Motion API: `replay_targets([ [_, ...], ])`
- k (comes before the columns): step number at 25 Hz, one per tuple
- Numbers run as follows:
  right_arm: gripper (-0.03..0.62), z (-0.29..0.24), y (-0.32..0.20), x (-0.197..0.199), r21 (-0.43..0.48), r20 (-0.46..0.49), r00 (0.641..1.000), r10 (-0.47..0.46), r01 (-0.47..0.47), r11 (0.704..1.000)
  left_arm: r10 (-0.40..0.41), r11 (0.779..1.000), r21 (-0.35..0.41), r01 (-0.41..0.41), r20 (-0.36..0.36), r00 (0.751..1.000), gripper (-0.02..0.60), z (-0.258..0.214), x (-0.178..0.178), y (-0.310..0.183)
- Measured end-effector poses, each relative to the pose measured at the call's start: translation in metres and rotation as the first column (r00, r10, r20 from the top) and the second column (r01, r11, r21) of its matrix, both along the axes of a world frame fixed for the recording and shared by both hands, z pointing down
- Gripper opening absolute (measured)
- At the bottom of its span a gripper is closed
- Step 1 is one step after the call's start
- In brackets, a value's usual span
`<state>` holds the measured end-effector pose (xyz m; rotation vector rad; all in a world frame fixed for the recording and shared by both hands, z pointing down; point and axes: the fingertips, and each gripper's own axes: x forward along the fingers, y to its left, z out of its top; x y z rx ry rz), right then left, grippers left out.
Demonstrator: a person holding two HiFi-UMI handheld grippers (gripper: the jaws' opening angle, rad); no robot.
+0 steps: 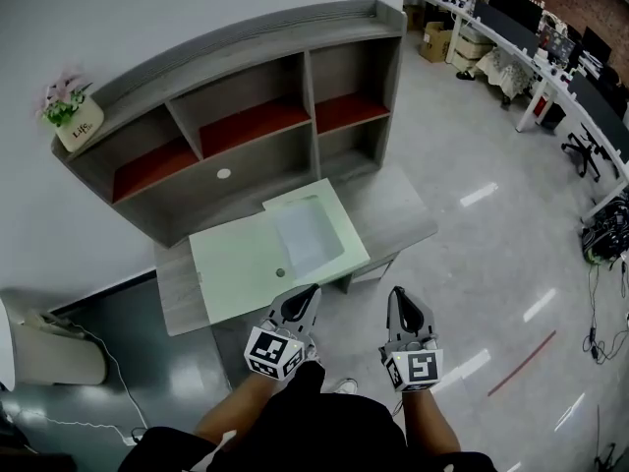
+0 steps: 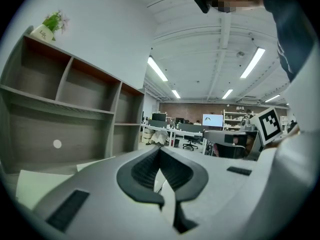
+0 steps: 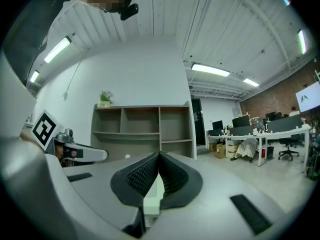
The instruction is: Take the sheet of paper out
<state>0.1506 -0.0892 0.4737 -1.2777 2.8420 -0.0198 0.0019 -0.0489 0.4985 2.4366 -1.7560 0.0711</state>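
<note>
Against the white wall stands the grey desk [image 1: 398,214] with its shelf unit [image 1: 246,96] on top, and you are only at the approach, as I judge it: nothing on it is touched yet. Flat on the desk, towards its front, lies a large pale green cover [image 1: 236,264], seemingly a folder. Its right half shows what I take for the sheet of paper [image 1: 308,234], a whiter rectangle; whether a clear flap lies over it cannot be told. It looks thin, flat and uncreased, so it should slide rather than lift. Your left claw [image 1: 301,299] and right claw [image 1: 397,301] hover near the desk's front edge, each closed on nothing. Next you need to part them, pin the cover with one and pinch the sheet's free edge with the other. A small round stud [image 1: 280,272] sits near the cover's front edge.
</note>
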Motion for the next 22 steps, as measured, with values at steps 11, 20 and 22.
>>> replay_targets([
  [11,0.021,-0.008,-0.046,-0.088,-0.004,-0.066,0.994,-0.087,0.087,0.996,-0.047,0.999,-0.021,0.046,-0.058,0.997,0.006,0.002,-0.075,-0.044],
  [20,0.021,0.000,-0.066,-0.149,-0.016,-0.114,0.986,-0.120,0.119,0.993,-0.060,0.996,-0.070,0.053,-0.109,0.992,0.006,0.020,-0.130,-0.062],
  [22,0.021,0.000,-0.067,-0.157,-0.022,-0.122,0.985,-0.123,0.122,0.992,-0.069,0.994,-0.096,0.054,-0.153,0.986,0.006,0.027,-0.139,-0.064],
])
